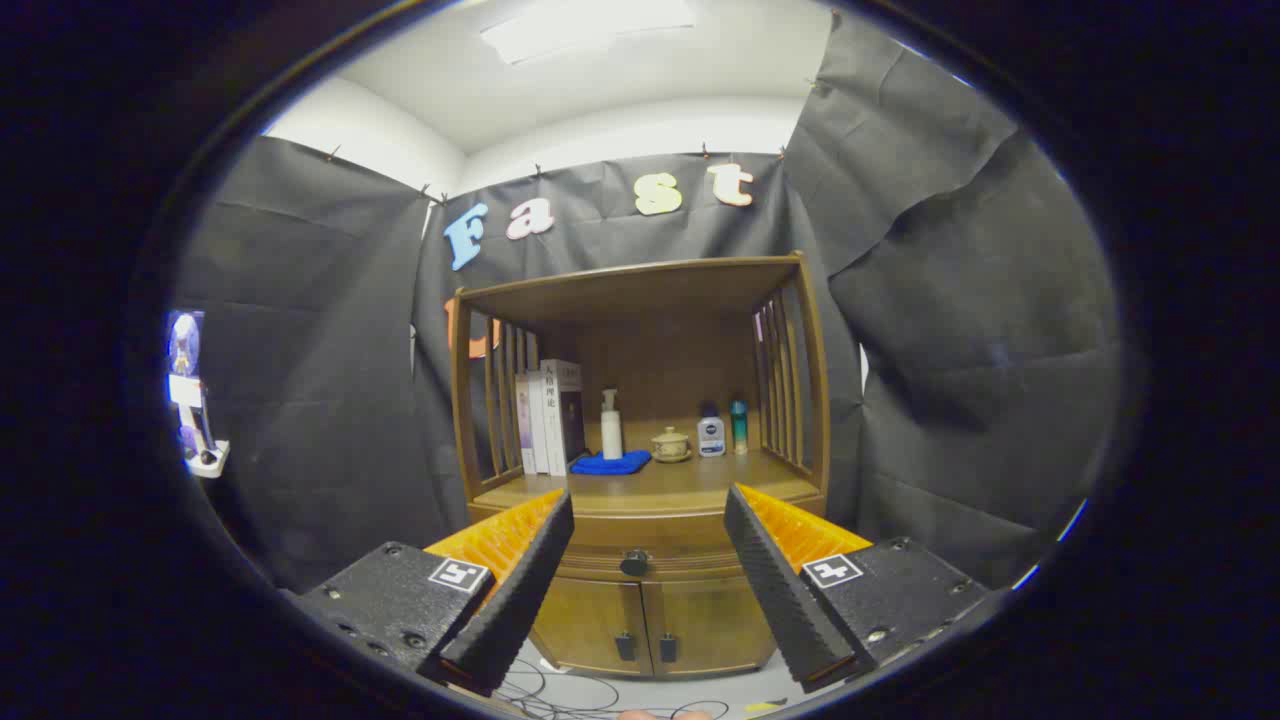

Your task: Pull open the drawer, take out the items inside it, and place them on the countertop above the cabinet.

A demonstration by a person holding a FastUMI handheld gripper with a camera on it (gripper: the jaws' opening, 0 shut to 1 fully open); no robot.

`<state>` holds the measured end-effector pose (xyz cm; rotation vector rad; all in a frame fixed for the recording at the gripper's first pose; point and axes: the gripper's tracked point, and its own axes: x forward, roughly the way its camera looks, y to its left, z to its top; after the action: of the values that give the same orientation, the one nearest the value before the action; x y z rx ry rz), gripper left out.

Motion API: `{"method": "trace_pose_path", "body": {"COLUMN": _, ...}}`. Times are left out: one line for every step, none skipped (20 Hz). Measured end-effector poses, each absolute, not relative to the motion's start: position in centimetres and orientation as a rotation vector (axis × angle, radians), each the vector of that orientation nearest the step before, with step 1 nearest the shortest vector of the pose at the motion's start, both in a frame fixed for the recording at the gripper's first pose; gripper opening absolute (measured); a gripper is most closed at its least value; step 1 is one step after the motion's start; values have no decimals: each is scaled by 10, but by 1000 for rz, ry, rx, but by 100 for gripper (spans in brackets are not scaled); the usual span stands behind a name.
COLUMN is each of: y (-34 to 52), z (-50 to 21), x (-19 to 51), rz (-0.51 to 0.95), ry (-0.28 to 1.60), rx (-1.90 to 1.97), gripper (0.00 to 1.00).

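Gripper [648,510] nearest the camera, fingers spread wide, nothing between them, framing the cabinet [645,600] from a standoff, well apart from it. Drawer [640,545] directly beyond the gap between the fingers, under the countertop [690,485], fully shut; dark knob [634,563] at mid-front, untouched, roughly centred between the fingertips. Contents of the drawer hidden behind its closed front, so number and kind of items impossible to tell. Below the drawer, two doors [650,625] with small dark handles, both closed. On the countertop, inside the slatted upper frame: books [548,415] upright against the left slats, a blue cloth [610,463] lying just beside them, a white pump bottle [611,425] standing behind the cloth, a small lidded pot [670,444] near the middle, a short white bottle [711,436] and a teal bottle [739,426] side by side toward the right. Front strip of the countertop bare, judged the likeliest landing place for whatever comes out. Cables [560,695] on the floor ahead of the cabinet base. Progress judged at the very start: no step of the task completed, with approach to the knob, closing on it, pulling the drawer out, lifting each item and setting it on the countertop all left to do. Wide opening and central aim judged suitable for a straight advance onto the knob; knob small, so a precise closure probably needed to avoid slipping off.
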<state>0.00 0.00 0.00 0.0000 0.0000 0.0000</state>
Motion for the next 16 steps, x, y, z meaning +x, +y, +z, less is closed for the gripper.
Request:
{"method": "trace_pose_path", "body": {"y": -1, "z": 1, "x": -4, "rz": -3, "ry": -4, "rx": 1, "gripper": 99}}
{"method": "trace_pose_path", "body": {"y": -3, "z": 3, "x": -6, "rz": -5, "ry": -10, "rx": 3, "gripper": 99}}
{"method": "trace_pose_path", "body": {"y": -4, "z": 7, "x": -8, "rz": -7, "ry": -18, "rx": 9, "gripper": 99}}
{"method": "trace_pose_path", "body": {"y": -4, "z": 11, "x": -10, "rz": -7, "ry": -23, "rx": 16, "gripper": 99}}
{"method": "trace_pose_path", "body": {"y": -6, "z": 13, "x": -9, "rz": -8, "ry": -27, "rx": 19, "gripper": 99}}
{"method": "trace_pose_path", "body": {"y": -7, "z": 14, "x": -8, "rz": -10, "ry": -23, "rx": 19, "gripper": 99}}
{"method": "trace_pose_path", "body": {"y": -8, "z": 13, "x": -8, "rz": -12, "ry": -18, "rx": 19, "gripper": 99}}
{"method": "trace_pose_path", "body": {"y": -9, "z": 14, "x": -8, "rz": -13, "ry": -12, "rx": 19, "gripper": 99}}
{"method": "trace_pose_path", "body": {"y": -10, "z": 13, "x": -8, "rz": -14, "ry": -9, "rx": 21, "gripper": 99}}
{"method": "trace_pose_path", "body": {"y": -12, "z": 12, "x": -8, "rz": -17, "ry": -8, "rx": 27, "gripper": 99}}
{"method": "trace_pose_path", "body": {"y": -13, "z": 11, "x": -8, "rz": -21, "ry": -8, "rx": 34, "gripper": 99}}
{"method": "trace_pose_path", "body": {"y": -14, "z": 8, "x": -8, "rz": -27, "ry": -5, "rx": 43, "gripper": 99}}
{"method": "trace_pose_path", "body": {"y": -15, "z": 4, "x": -8, "rz": -32, "ry": 1, "rx": 54, "gripper": 99}}
{"method": "trace_pose_path", "body": {"y": -14, "z": 0, "x": -8, "rz": -34, "ry": 7, "rx": 63, "gripper": 99}}
{"method": "trace_pose_path", "body": {"y": -12, "z": -1, "x": -7, "rz": -30, "ry": 8, "rx": 68, "gripper": 99}}
{"method": "trace_pose_path", "body": {"y": -11, "z": -1, "x": -6, "rz": -29, "ry": 4, "rx": 69, "gripper": 99}}
